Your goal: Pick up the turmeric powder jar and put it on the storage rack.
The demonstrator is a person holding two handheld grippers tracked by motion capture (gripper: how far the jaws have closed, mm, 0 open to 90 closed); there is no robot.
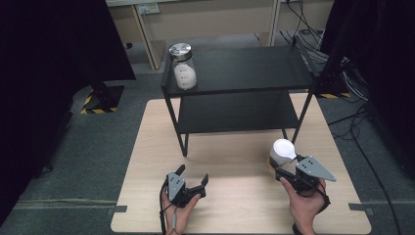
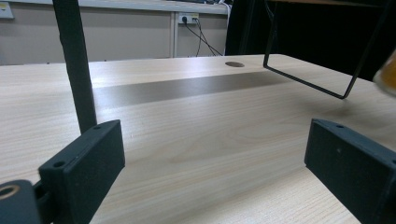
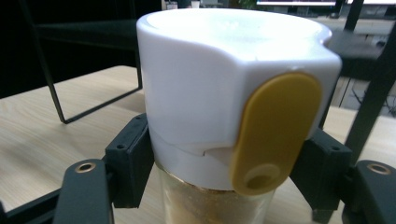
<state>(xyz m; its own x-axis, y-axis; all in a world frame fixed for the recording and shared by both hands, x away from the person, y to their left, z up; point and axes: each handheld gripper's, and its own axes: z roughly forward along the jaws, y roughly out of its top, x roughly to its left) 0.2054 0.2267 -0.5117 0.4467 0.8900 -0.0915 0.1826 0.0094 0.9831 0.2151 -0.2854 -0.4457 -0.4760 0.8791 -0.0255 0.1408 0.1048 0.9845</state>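
Dim room, even overhead light on the pale table [image 1: 235,161], black curtained sides, close white lid [image 3: 233,88] slightly soft

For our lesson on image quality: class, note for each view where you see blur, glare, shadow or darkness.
High view: the frame's edges fall into darkness, and the glass jar's metal lid catches glare. Left gripper view: the shelf casts a dark band across the table. Right gripper view: the white cap is sharp, the background soft.

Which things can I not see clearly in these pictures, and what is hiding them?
- Base of the white-capped jar: cut off by the bottom edge in the right gripper view; the right gripper covers it in the high view.
- Label print on the shelf jar: too small, high view.
- Orange thing: blurred, cut by the right edge, left gripper view.
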